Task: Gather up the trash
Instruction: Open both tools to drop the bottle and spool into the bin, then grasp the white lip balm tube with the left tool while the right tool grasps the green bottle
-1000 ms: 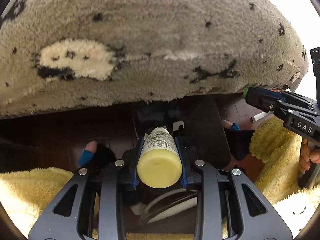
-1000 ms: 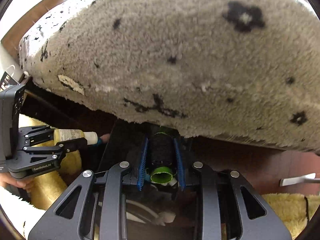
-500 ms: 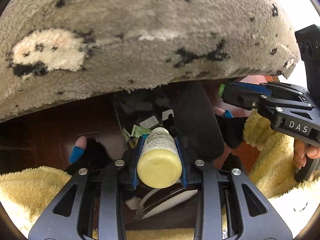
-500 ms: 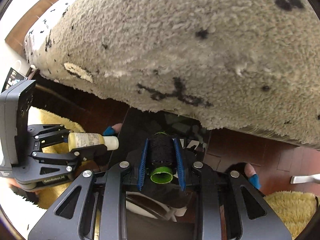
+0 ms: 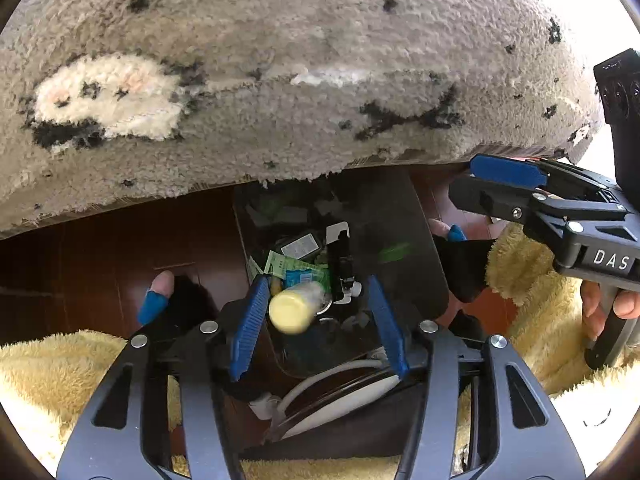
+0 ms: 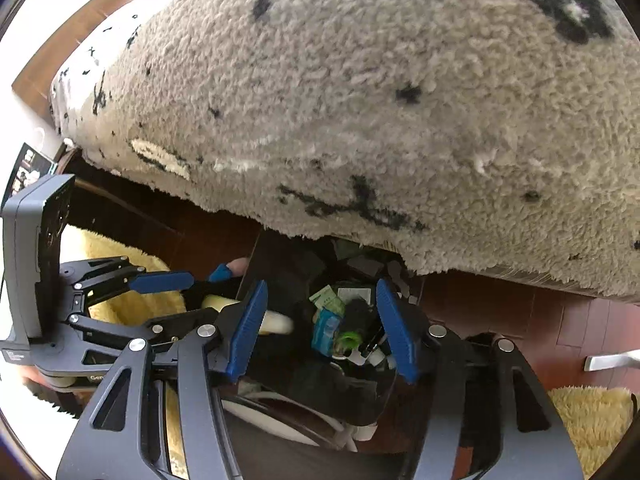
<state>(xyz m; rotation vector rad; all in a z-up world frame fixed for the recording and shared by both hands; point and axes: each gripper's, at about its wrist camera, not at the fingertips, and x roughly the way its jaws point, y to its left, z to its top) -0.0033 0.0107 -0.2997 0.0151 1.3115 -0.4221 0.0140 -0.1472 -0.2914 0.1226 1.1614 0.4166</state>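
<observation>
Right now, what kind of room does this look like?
Probably a living room or bedroom in a home: a shaggy grey rug lies on a dark wooden floor, and a black trash bin holds wrappers.

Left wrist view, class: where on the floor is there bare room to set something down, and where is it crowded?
Bare wooden floor lies left of the bin, between the grey rug and the yellow fleece. The bin itself is crowded with wrappers and a bottle.
</observation>
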